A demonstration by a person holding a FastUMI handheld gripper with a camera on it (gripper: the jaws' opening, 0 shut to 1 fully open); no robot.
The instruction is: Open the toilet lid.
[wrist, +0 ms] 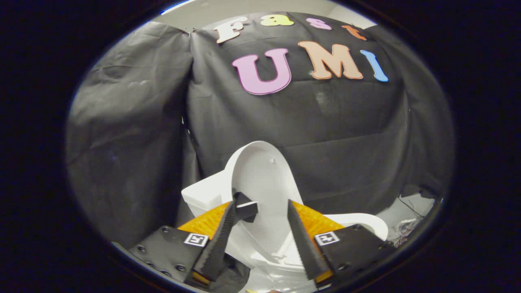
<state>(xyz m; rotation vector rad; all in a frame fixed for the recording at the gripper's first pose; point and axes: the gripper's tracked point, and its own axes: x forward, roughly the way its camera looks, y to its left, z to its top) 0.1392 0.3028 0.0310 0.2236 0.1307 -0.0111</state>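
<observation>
Fingers [262,207] spread before raised toilet lid [262,175]; tank [203,195] behind.

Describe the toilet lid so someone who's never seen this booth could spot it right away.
Against the black cloth wall stands a white toilet. The toilet lid is the rounded white panel standing upright, seen between the open gripper fingers; unlike the boxy tank beside it, it's thin and oval.

Dim booth lit from above, sharp centre, strong fisheye bending toward the edges.

White toilet lid [262,179] raised upright, tongs [261,205] spread apart w/ lid just beyond, tank [203,195] behind
</observation>
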